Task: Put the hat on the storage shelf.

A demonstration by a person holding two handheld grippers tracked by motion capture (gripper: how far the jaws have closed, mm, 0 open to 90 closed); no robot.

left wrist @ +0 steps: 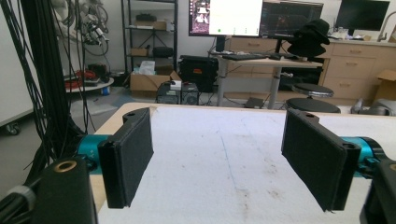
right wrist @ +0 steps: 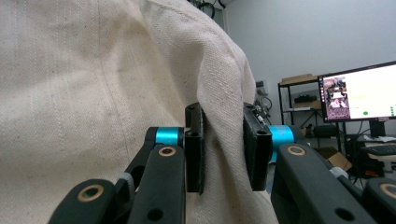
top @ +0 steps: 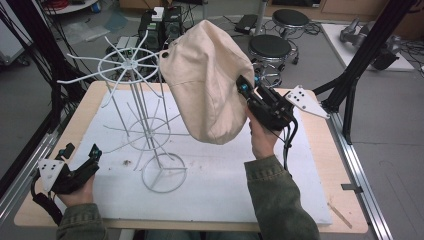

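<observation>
Cream canvas hat (top: 207, 80), coarse-woven, hangs pinched in the right gripper (top: 246, 90) above the tabletop's far edge, apparently touching the white wire rack (top: 134, 105); left gripper (top: 80, 152) gapes wide, near-left corner

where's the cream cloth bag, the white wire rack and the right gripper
cream cloth bag (top: 207, 82), high view, middle of its side
white wire rack (top: 129, 64), high view, top hub
right gripper (right wrist: 223, 149), right gripper view, between its fingertips

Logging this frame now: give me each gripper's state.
Left gripper: open, holding nothing, above the white table mat.
Right gripper: shut on the cream canvas hat, held up beside the white wire rack.
</observation>
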